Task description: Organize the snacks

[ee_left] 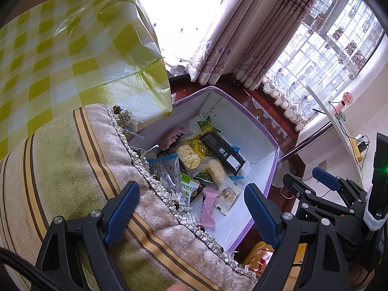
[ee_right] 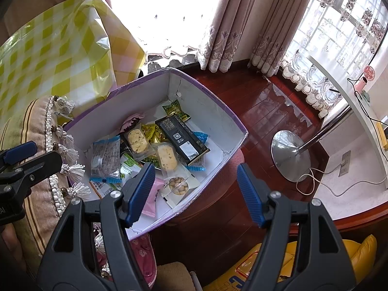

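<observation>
**Snacks lie loose in the purple-edged box, both claws wide and empty**

The box point(ee_right: 225, 121) is the landmark: a white-lined carton with a purple rim, standing on the dark red wooden floor point(ee_right: 262, 111). Just beside its left wall is a striped, tasselled cushion point(ee_left: 60, 169), and behind that a yellow checked bag point(ee_left: 60, 48).

Inside the box the snacks overlap in one heap. A long black packet point(ee_right: 181, 140) lies diagonally on top, towards the far right wall. Two clear-wrapped biscuits point(ee_right: 138, 141) sit beside it, over yellow and green sachets point(ee_right: 175, 109) reaching to the far corner. A blue-edged clear packet point(ee_right: 105, 157) rests by the left wall, and a pink packet point(ee_left: 208, 206) and a window pouch of small round pieces point(ee_right: 178, 185) lie at the near end.

The left claw point(ee_left: 191, 215) hangs above the box's near-left edge, over the cushion; the right claw point(ee_right: 196, 194) hovers over the near-right corner. Both are spread wide and hold nothing.

The snacks are in the box, yet unsorted; whether they are being gathered in or taken out to sort cannot be judged. For any pick, take a top-lying packet by a crimped end, squarely, so the thin wrappers below are not dragged along.
</observation>
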{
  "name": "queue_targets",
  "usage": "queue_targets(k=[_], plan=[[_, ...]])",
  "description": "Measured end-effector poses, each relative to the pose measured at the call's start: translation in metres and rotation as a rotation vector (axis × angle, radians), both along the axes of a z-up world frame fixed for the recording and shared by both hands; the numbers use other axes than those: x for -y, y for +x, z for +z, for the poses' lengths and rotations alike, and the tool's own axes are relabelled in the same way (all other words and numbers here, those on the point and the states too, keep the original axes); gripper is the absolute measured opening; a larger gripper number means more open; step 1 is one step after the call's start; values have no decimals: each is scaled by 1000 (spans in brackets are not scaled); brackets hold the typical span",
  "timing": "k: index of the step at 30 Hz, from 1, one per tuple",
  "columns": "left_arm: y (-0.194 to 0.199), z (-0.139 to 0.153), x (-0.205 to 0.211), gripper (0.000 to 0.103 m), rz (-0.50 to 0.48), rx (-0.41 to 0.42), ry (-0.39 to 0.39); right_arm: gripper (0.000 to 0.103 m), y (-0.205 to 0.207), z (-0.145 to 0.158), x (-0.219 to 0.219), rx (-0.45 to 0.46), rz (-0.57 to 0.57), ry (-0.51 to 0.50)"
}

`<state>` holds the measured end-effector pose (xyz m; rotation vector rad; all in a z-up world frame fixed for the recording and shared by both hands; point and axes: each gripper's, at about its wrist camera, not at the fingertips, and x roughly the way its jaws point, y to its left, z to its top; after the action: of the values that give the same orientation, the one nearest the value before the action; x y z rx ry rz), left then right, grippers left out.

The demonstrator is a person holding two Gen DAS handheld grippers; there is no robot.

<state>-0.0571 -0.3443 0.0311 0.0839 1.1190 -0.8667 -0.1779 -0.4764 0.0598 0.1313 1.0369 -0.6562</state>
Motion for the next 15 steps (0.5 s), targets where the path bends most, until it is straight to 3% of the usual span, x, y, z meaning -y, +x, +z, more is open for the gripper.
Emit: queue_targets(k=[15], plan=[[-1, 0, 0, 92, -24, -1, 3, 75, -1, -2, 0, -2, -2, 4]])
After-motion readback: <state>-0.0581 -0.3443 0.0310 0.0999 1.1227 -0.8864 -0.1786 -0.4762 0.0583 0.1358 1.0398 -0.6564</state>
